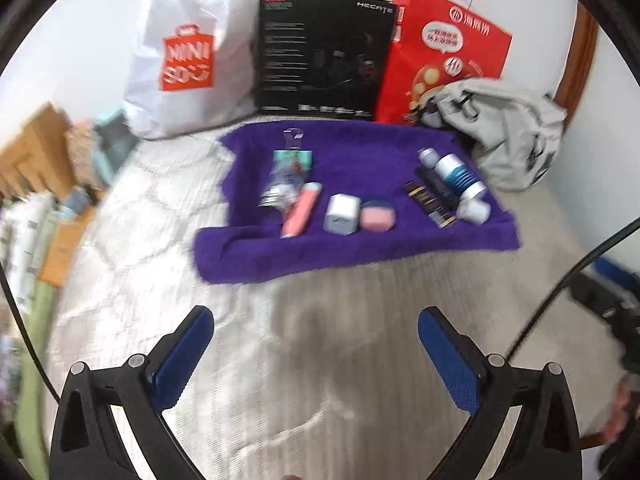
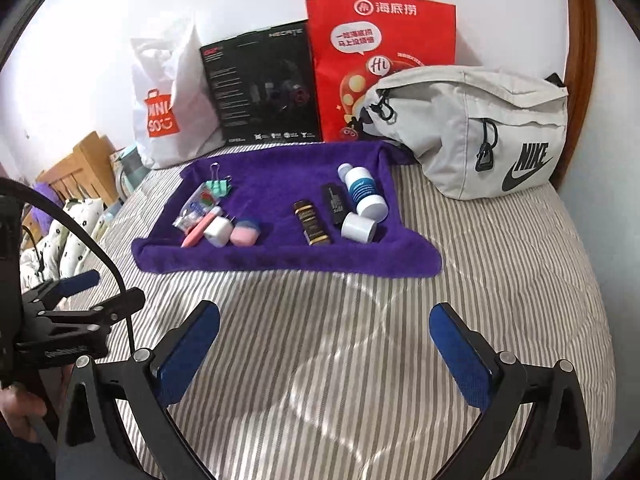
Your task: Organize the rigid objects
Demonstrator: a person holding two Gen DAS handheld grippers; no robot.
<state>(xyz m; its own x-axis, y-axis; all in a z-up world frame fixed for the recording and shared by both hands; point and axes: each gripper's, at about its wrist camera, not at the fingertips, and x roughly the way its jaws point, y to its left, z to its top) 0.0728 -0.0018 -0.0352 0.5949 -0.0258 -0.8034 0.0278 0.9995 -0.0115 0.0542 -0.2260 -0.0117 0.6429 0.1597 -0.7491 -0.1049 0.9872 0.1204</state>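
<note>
Small toiletries lay in two clusters on a purple towel (image 2: pixel 280 258) spread over a striped bedcover (image 2: pixel 360 340): a pink tube (image 2: pixel 199 227), white cube (image 2: pixel 218 231) and pink case (image 2: pixel 243 236) at one end, a blue-banded bottle (image 2: pixel 362 192) and dark tubes (image 2: pixel 314 222) at the other. Both the left gripper (image 1: pixel 316 354) and right gripper (image 2: pixel 324 354) hovered near the towel, jaws spread wide and empty. A grey Nike bag (image 2: pixel 480 132) sat beside it.

Motion-blurred left view; red bag (image 2: pixel 380 68) partly behind pouch (image 2: pixel 472 128)
</note>
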